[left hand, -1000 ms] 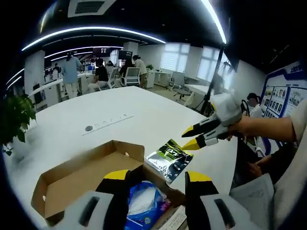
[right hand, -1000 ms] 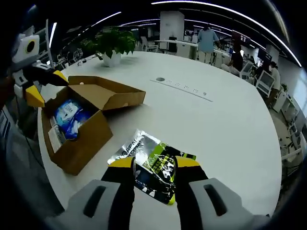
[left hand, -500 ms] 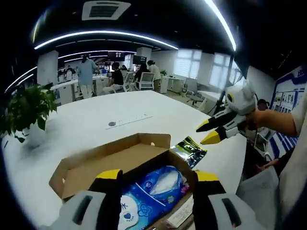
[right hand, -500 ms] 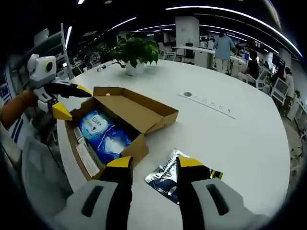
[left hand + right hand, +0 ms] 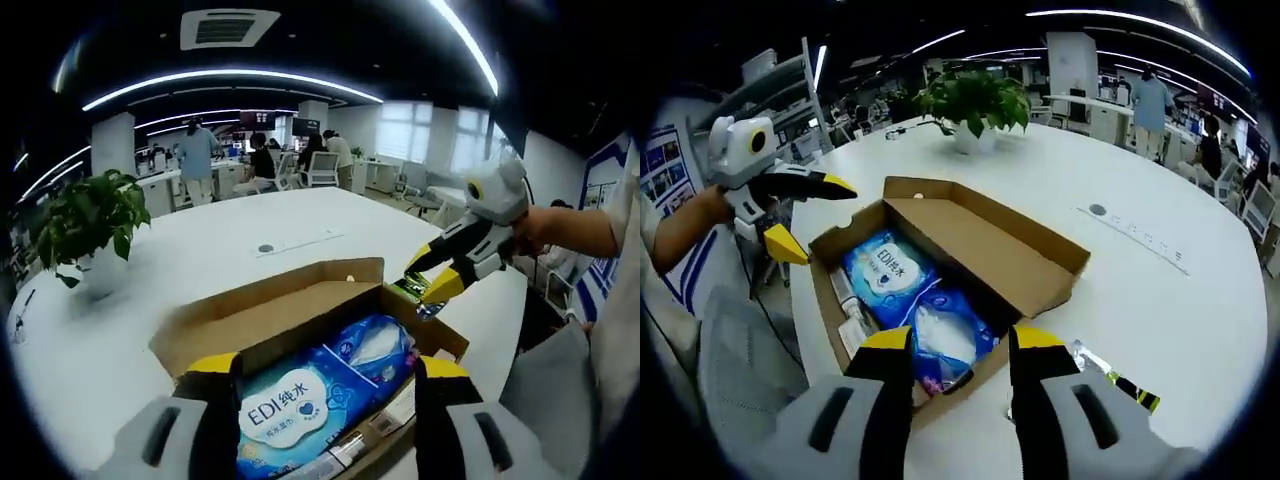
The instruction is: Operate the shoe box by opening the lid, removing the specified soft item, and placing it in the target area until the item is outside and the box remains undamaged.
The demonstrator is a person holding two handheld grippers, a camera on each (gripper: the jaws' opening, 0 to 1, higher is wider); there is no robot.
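The cardboard shoe box point(image 5: 940, 270) lay open on the white round table point(image 5: 1160, 300), lid flap folded back, with a blue soft pack point(image 5: 910, 300) inside. A green-and-black foil pouch point(image 5: 1110, 375) lay on the table beside the box. The left gripper point(image 5: 795, 210) and the right gripper point(image 5: 437, 275) both hovered at the box rim, jaws apart, empty. A potted plant point(image 5: 975, 105) stood farther off; office desks and people filled the room

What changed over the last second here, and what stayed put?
The right hand-held gripper swung from above the foil packet to the open shoe box, jaws still open. Left hand-held gripper stayed open at the box's other end. The blue soft pack remains inside, untouched.
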